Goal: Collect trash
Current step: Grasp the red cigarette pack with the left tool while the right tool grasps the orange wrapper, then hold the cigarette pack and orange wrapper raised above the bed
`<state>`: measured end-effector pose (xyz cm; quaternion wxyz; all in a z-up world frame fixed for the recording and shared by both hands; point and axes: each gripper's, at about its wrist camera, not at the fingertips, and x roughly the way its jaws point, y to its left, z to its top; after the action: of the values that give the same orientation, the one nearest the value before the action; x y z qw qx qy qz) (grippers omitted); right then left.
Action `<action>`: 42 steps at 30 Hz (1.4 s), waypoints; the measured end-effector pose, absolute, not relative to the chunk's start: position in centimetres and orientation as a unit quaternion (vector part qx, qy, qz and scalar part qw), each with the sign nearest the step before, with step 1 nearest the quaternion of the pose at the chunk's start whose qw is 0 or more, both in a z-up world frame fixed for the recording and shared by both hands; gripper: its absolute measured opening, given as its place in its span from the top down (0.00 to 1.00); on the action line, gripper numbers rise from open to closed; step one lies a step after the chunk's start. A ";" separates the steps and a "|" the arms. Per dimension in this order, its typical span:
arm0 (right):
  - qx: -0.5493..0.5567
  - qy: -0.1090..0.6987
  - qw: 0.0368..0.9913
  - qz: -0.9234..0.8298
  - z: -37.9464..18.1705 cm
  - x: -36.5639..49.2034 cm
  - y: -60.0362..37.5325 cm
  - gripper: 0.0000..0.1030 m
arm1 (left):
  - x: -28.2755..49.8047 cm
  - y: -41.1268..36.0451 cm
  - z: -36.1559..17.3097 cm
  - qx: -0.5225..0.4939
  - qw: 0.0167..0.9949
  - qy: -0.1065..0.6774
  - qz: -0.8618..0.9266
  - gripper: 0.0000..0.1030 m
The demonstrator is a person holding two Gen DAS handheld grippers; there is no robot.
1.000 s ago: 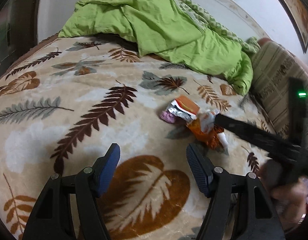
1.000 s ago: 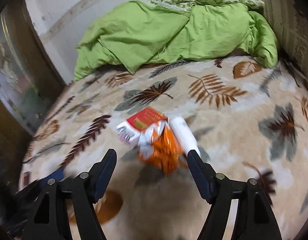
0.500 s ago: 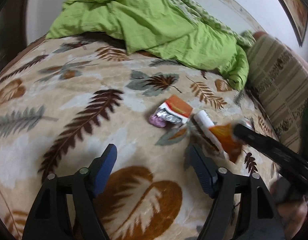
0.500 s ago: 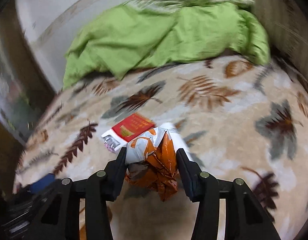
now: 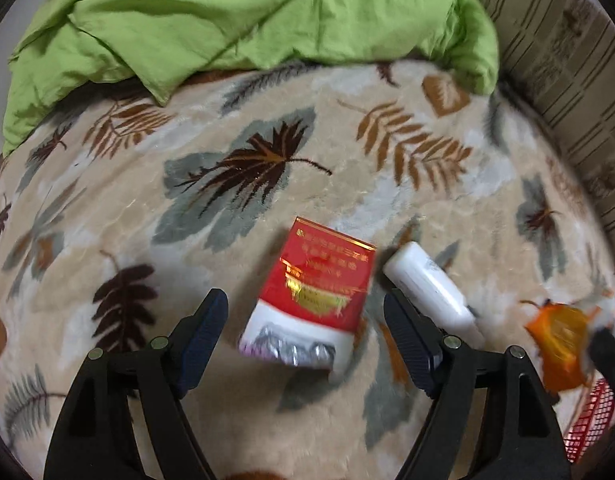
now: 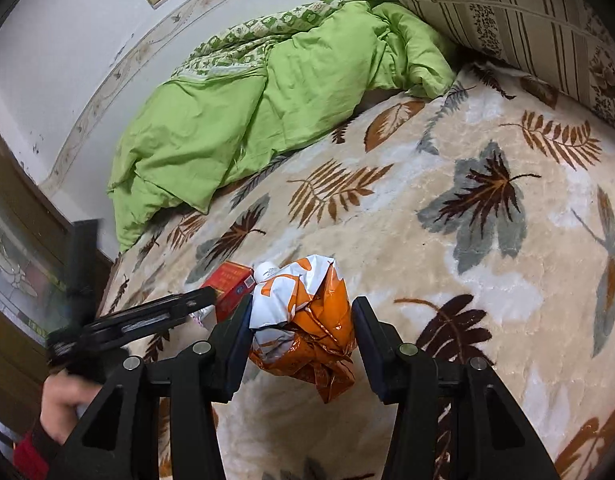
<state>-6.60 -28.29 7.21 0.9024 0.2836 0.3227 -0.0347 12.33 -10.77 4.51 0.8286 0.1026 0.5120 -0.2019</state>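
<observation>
My right gripper (image 6: 301, 320) is shut on a crumpled orange and white snack wrapper (image 6: 307, 328) and holds it above the leaf-patterned blanket; the wrapper also shows at the right edge of the left wrist view (image 5: 559, 344). My left gripper (image 5: 305, 320) is open, its fingers on either side of a red and white cigarette pack (image 5: 311, 296) lying on the blanket. A white tube (image 5: 431, 292) lies just right of the pack, beside my right finger. In the right wrist view the pack (image 6: 229, 286) and the tube's end (image 6: 267, 270) lie behind the wrapper.
A green duvet (image 5: 235, 16) is bunched at the far side of the bed. A striped pillow (image 5: 567, 60) lies at the right. A red mesh basket (image 5: 591, 420) shows at the lower right edge. A wall and a wooden frame (image 6: 23, 216) stand at the left.
My right gripper closed on the orange wrapper and lifted it off the bed to the right. My left gripper moved forward until its open fingers bracket the cigarette pack.
</observation>
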 end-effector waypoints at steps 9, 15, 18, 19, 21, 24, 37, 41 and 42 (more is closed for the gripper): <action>0.281 0.314 0.906 -0.020 7.6 -6.3 -27.9 0.49 | 12.6 -11.8 2.8 0.091 0.840 0.502 -0.184 0.42; 0.263 0.310 0.913 -0.020 7.9 -6.5 -27.3 0.49 | 8.7 -9.4 5.9 0.033 0.867 0.457 -0.197 0.42; 0.251 0.307 0.918 -0.017 8.2 -6.8 -26.7 0.49 | 5.4 -7.6 7.6 0.016 0.880 0.433 -0.194 0.42; 0.244 0.307 0.920 -0.015 8.3 -6.9 -26.4 0.49 | 4.4 -6.9 8.0 0.007 0.882 0.428 -0.196 0.42; 0.235 0.308 0.922 -0.008 8.4 -7.3 -25.8 0.49 | 2.3 -5.8 8.5 -0.003 0.887 0.421 -0.191 0.42; 0.224 0.314 0.923 0.006 8.4 -8.3 -24.8 0.49 | -0.9 -3.7 8.8 -0.018 0.893 0.413 -0.176 0.42; 0.167 0.347 0.921 0.056 7.4 -13.4 -19.8 0.49 | -11.7 1.0 8.4 -0.030 0.928 0.355 -0.109 0.42; 0.144 0.331 0.930 0.070 8.0 -14.7 -18.5 0.49 | -12.1 1.5 8.0 -0.026 0.932 0.349 -0.092 0.42; 0.136 0.329 0.932 0.071 8.2 -15.0 -18.2 0.49 | -12.1 1.6 7.9 -0.025 0.933 0.348 -0.088 0.42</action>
<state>-15.01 -18.16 8.19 0.9319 0.1361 0.3286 0.0710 -12.12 1.57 7.93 0.9329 -0.0245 0.3483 -0.0882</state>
